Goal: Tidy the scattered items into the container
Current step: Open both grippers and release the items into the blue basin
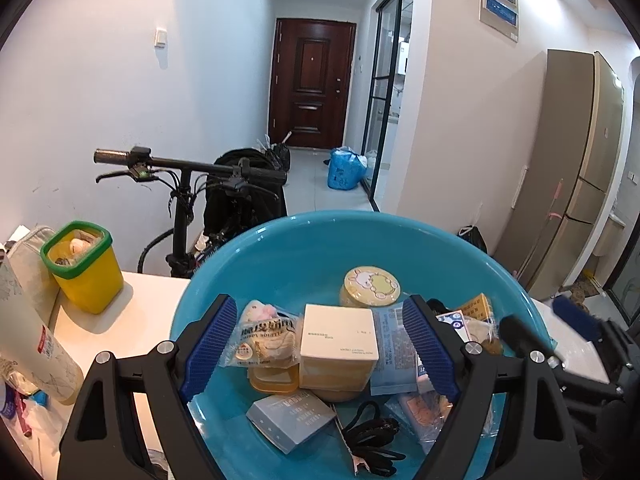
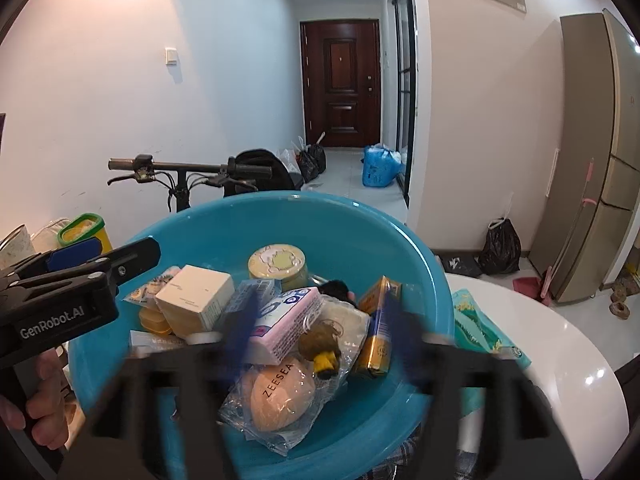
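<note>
A teal basin (image 1: 304, 240) (image 2: 240, 224) on the white table holds several items: a white box (image 1: 338, 338), a round yellow tin (image 1: 372, 284), a snack packet (image 1: 264, 340), a grey box (image 1: 290, 420) and a black cord (image 1: 372, 440). The right wrist view adds a pink tissue pack (image 2: 288, 320), a bagged beige sponge (image 2: 280, 396) and a gold carton (image 2: 378, 320). My left gripper (image 1: 320, 352) hangs open over the white box, its pads clear of everything. My right gripper (image 2: 320, 332), blurred, stands open above the tissue pack and holds nothing.
A yellow bin with a green rim (image 1: 80, 268) and a tall white bottle (image 1: 32, 340) stand left of the basin. A green packet (image 2: 480, 320) lies on the table (image 2: 560, 360) at its right. Scooter handlebars (image 1: 188, 168) rise behind. A hand (image 2: 44, 400) grips the left tool.
</note>
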`<action>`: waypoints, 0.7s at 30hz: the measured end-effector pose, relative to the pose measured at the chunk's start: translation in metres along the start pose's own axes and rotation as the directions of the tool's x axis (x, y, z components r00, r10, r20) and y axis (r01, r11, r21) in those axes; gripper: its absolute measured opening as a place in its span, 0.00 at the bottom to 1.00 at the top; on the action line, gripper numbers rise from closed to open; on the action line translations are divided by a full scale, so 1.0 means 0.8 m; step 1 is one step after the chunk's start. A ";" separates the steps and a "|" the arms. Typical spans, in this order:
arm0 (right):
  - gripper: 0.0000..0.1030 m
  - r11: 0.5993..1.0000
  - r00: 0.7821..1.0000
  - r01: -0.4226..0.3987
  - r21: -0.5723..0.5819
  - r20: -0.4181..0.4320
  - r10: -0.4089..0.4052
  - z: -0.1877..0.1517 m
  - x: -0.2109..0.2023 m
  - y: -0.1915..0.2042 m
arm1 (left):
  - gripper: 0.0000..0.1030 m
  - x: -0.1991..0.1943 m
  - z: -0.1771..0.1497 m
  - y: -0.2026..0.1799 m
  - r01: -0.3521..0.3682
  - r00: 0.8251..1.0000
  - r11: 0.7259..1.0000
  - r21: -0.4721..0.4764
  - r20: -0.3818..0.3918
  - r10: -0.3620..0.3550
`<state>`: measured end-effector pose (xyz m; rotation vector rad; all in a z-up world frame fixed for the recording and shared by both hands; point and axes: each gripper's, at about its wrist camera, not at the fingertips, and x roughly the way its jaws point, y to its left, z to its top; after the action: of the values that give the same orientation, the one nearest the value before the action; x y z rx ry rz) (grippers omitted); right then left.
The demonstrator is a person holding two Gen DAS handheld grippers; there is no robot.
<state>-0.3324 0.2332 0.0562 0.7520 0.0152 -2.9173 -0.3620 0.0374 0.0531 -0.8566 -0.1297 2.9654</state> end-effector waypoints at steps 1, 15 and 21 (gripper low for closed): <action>0.77 1.000 1.000 0.011 0.004 0.024 -0.011 0.001 -0.004 0.000 | 0.84 -0.003 0.001 0.000 -0.003 1.000 1.000 0.002 0.008 0.003; 0.99 0.999 0.995 0.016 0.049 0.094 -0.021 0.019 -0.025 -0.015 | 0.84 -0.027 0.009 -0.007 -0.017 0.997 0.999 0.027 0.070 0.015; 0.99 0.998 0.988 0.060 0.002 0.142 -0.060 0.031 -0.044 -0.005 | 0.86 -0.054 0.016 -0.009 -0.025 0.985 0.999 0.023 0.169 0.021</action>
<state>-0.3142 0.2406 0.0944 0.5516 0.0283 -3.0197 -0.3320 0.0403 0.0877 -0.6070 -0.0892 3.0507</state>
